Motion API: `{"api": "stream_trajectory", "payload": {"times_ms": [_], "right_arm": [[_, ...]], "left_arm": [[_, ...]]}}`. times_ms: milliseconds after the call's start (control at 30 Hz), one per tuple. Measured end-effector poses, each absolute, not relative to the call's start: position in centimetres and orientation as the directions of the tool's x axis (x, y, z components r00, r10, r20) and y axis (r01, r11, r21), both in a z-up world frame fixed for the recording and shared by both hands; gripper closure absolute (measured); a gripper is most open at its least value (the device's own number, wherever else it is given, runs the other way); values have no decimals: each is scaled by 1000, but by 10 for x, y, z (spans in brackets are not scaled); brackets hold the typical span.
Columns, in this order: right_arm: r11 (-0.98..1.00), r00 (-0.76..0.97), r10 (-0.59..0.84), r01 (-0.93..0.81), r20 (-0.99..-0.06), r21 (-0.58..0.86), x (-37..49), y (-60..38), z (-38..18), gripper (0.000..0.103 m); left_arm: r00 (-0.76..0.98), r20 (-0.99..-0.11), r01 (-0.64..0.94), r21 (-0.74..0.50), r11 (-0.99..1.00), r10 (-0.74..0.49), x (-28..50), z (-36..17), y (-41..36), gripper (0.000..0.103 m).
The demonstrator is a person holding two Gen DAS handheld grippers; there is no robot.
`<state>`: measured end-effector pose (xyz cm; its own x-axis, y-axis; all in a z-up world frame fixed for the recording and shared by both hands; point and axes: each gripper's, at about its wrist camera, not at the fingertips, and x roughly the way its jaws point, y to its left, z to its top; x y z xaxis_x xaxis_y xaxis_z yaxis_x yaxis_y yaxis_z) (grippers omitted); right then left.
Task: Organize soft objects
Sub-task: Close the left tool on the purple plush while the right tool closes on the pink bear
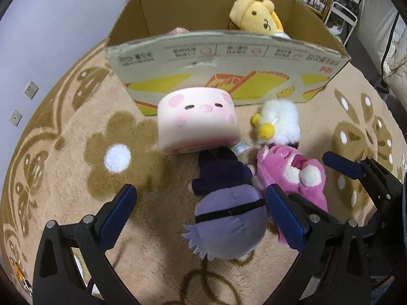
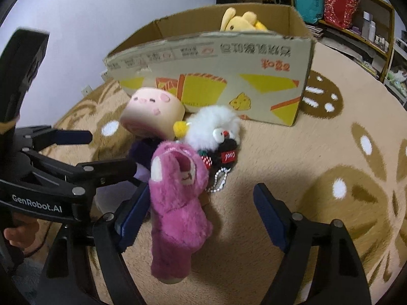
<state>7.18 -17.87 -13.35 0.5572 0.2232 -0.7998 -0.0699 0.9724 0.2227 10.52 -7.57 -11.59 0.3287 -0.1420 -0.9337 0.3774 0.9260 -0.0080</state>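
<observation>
in the left wrist view the purple doll (image 1: 229, 218) lies on the rug between the wide-open, empty left gripper (image 1: 201, 216), head nearest, long axis toward the cardboard box (image 1: 229, 56); in the right wrist view the pink bear (image 2: 175, 203) lies lengthwise inside the open, empty right gripper (image 2: 201, 216), against its left finger.

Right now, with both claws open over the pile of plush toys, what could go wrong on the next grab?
1. The purple doll and pink bear lie pressed together; the left claw may catch both or pinch the bear.
2. The two claws sit very close, so they could collide; the right claw straddles the bear.
3. A bead chain lies beside the bear and might snag and drag the white plush.
</observation>
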Motion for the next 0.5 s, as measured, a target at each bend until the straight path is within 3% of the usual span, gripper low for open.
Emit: {"api": "stream_trajectory", "payload": {"times_ms": [500], "right_arm": [[966, 510, 250, -79, -823, 245, 82, -170, -152, 21]], "left_arm": [[247, -961, 382, -18, 924, -120, 116, -145, -89, 3]]}}
